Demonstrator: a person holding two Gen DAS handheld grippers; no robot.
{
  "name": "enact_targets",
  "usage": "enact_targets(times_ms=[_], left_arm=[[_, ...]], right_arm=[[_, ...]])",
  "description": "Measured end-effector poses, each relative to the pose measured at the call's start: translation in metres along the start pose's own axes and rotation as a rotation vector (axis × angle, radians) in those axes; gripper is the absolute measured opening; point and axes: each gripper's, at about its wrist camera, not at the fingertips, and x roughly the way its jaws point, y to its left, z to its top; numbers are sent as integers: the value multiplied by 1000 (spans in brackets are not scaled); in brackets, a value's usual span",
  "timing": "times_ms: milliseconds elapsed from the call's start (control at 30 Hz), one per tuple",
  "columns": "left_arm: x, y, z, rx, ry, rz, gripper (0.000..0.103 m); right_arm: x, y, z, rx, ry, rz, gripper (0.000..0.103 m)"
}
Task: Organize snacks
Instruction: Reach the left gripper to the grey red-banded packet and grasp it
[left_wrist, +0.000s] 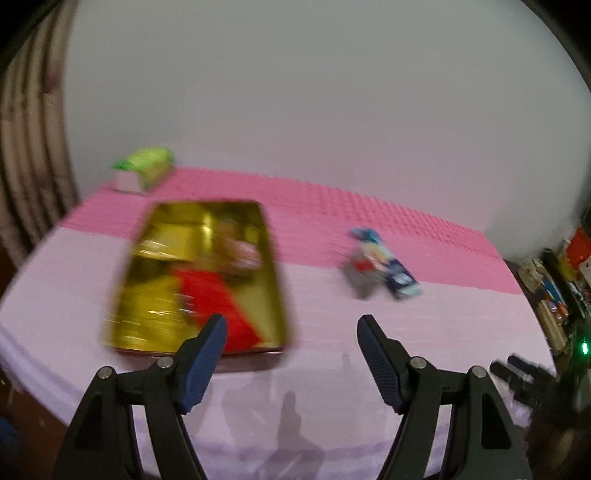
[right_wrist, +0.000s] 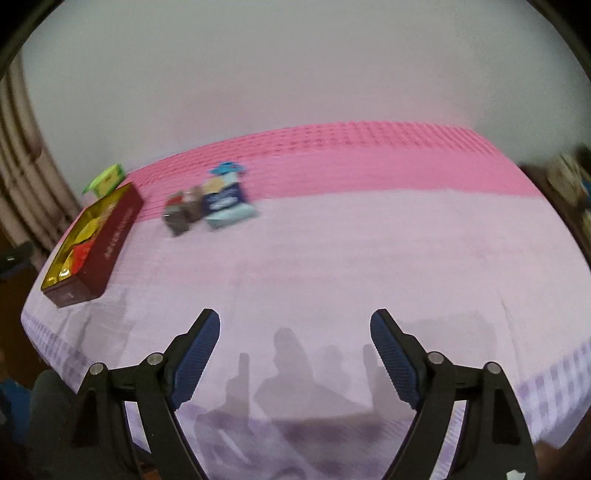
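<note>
Right wrist view: pink-and-lilac tablecloth (right_wrist: 332, 258) meets pale wall (right_wrist: 295, 74).

Wrist views downward (shared table (left_wrist: 332, 369))

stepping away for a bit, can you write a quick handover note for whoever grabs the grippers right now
Left gripper: open, nothing between its jaws.
Right gripper: open, empty as well.
Dark red rectangular tin with gold lining: on the left of the pink and lilac cloth-covered table, lid off, a red packet and other wrappers already inside.
Blue and white snack packet and small dark brown packet: lying together on the cloth, outside the tin.
Green box: behind the tin, at the far edge.
Left to do: likely the two loose packets.
</note>
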Motion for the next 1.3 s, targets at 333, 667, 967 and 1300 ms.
enact_targets(times_ms=[333,667,967,1300], left_arm=[[123,-91,6,144,83,16,65],[179,-86,27,137,122,114,44],[188,-92,30,159,131,117,44],[194,-75,44,117,156,108,31]], right_arm=[[-30,-17,21,53,-112,148,83],[-39,-28,26,129,-121,249,85],[-38,-18,21,108,-107,271,85],[-29,-20,17,118,-73,272,85]])
